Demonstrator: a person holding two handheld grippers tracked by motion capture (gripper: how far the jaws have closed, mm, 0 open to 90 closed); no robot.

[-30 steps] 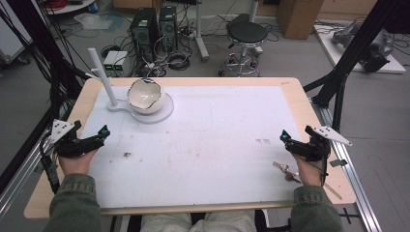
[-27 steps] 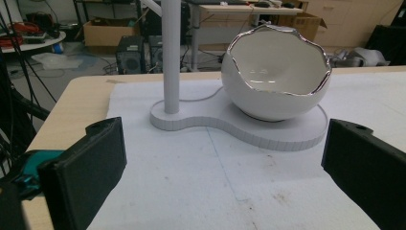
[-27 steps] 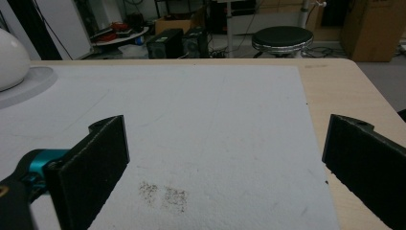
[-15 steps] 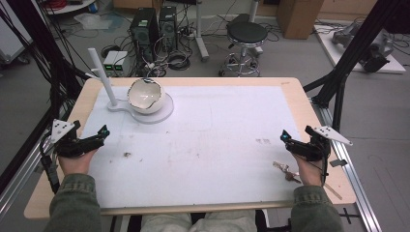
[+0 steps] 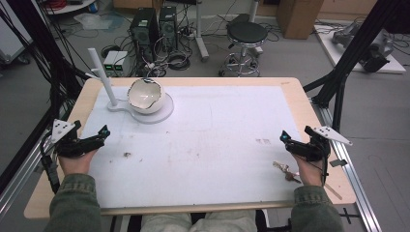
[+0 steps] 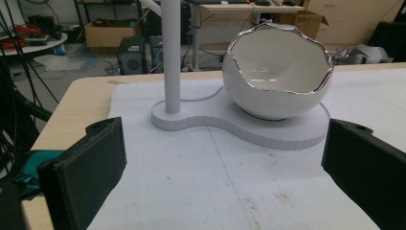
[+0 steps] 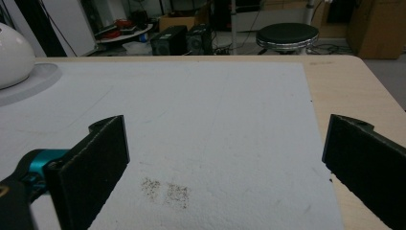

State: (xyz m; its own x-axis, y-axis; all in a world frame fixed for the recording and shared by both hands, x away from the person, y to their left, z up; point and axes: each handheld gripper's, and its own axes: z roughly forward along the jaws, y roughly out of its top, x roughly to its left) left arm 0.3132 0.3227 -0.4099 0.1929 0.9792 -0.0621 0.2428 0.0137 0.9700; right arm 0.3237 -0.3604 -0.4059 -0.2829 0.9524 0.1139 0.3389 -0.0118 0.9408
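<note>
At the near edge of a wooden table (image 5: 300, 96) covered by a white mat (image 5: 208, 140), a person rests two tongs, the left gripper (image 5: 102, 132) and the right gripper (image 5: 285, 139), both with jaws spread wide and holding nothing. Work appears not yet begun: one white egg-shaped bowl (image 5: 145, 96) sits untouched on its stand (image 5: 164, 110) at the far left corner, beside one upright post (image 5: 101, 72) and nearest the left gripper. One small brown object (image 5: 286, 171), too small to identify, lies just beside the right hand (image 5: 305, 169).
</note>
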